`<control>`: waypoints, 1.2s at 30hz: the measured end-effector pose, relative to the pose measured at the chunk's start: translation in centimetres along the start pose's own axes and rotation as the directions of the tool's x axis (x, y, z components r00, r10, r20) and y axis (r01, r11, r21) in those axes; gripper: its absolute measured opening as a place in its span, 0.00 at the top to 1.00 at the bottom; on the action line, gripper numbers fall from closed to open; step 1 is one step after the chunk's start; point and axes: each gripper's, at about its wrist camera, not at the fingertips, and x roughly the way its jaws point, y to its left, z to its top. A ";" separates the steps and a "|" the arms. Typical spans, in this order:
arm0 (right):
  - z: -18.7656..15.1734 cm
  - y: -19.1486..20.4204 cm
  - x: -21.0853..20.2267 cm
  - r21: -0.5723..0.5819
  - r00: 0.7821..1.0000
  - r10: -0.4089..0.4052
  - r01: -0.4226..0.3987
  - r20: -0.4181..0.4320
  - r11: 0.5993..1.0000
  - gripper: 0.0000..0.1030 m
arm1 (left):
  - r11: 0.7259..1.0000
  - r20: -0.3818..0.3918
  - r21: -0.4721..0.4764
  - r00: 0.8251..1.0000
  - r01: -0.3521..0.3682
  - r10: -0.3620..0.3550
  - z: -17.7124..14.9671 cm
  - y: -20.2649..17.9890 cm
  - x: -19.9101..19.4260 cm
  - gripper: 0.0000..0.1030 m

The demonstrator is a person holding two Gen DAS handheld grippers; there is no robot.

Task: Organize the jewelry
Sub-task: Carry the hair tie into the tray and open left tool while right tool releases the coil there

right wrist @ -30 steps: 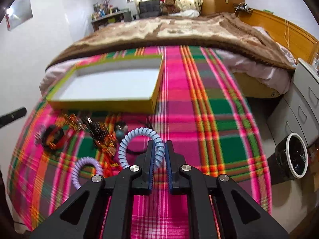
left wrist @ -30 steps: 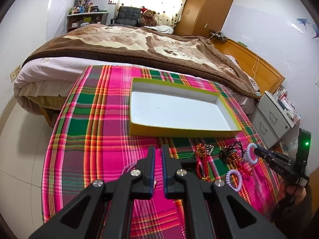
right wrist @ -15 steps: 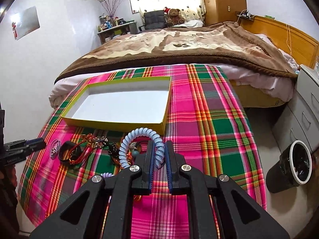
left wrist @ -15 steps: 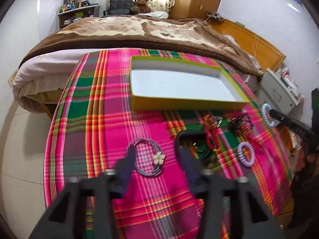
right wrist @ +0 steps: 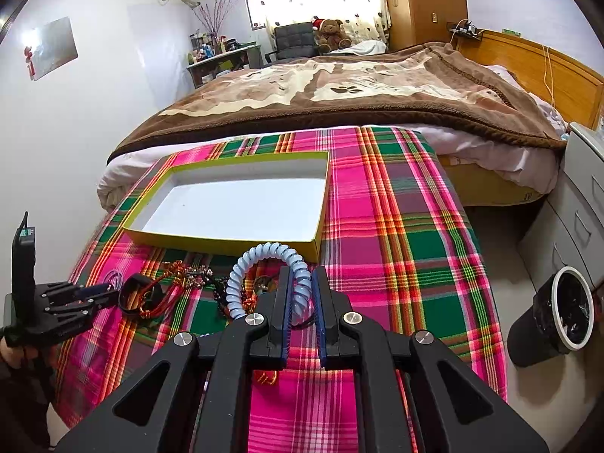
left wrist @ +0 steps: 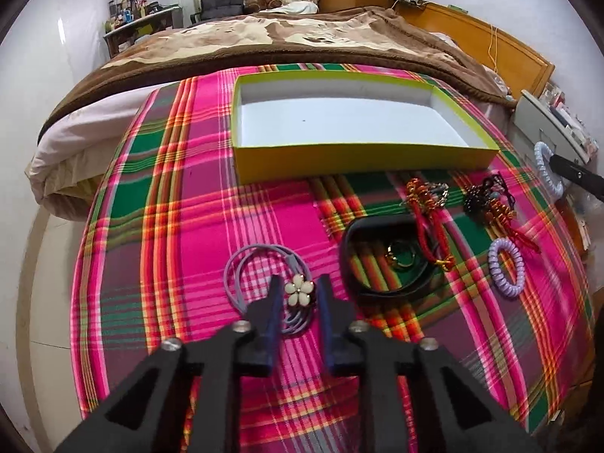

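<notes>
Lying on the plaid tablecloth (left wrist: 158, 226): a grey cord necklace (left wrist: 241, 271) coiled in a loop, carrying a cream flower pendant (left wrist: 300, 291). Straddling that pendant, the left gripper (left wrist: 299, 294), jaws standing apart with the flower sitting between the two blue pads, apparently not yet touching either one, though hard to judge from this angle. Resting just to the right of the necklace, a black bracelet (left wrist: 377, 290) ringing a small dark green piece (left wrist: 402, 258), with a red cord (left wrist: 430, 230) trailing across its right side. Sitting farther right, a dark beaded cluster (left wrist: 487, 198) and a lilac spiral hair tie (left wrist: 506, 266), near each other.

Hanging above the table edge, a pale blue spiral hair tie (right wrist: 264, 264), being pinched at its right side by the right gripper (right wrist: 301, 294), jaws narrowed onto the coil.

Sitting beyond all the pieces, toward the bed (right wrist: 358, 90), a shallow yellow box (left wrist: 358, 160) with a white inside, holding none of the jewelry.

Standing on the floor at the right, a black bin (right wrist: 547, 324) beside a grey drawer unit (right wrist: 577, 219).
</notes>
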 end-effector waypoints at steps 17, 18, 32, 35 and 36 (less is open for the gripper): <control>4.8 -0.3 0.9 0.001 1.000 0.005 -0.005 0.029 1.000 0.90 | 0.998 0.155 0.014 0.986 0.061 -0.062 7.7 0.9 -3.6 0.84; 5.3 -0.4 1.4 0.000 1.000 0.010 -0.010 0.025 1.000 0.90 | 0.998 0.161 0.016 0.985 0.065 -0.067 8.5 0.9 -3.3 0.84; 9.4 -1.1 11.3 0.005 0.993 -0.004 0.004 -0.114 1.000 0.90 | 0.995 0.099 -0.028 0.990 0.099 -0.096 13.8 1.2 4.5 0.83; 9.8 -1.0 13.4 -0.004 0.991 -0.019 0.018 -0.136 1.000 0.90 | 0.995 0.082 -0.031 0.992 0.096 -0.093 14.3 1.1 6.0 0.83; 10.0 -1.0 14.0 -0.005 0.990 -0.025 0.024 -0.141 1.000 0.90 | 0.995 0.078 -0.035 0.993 0.093 -0.090 14.4 1.1 6.4 0.83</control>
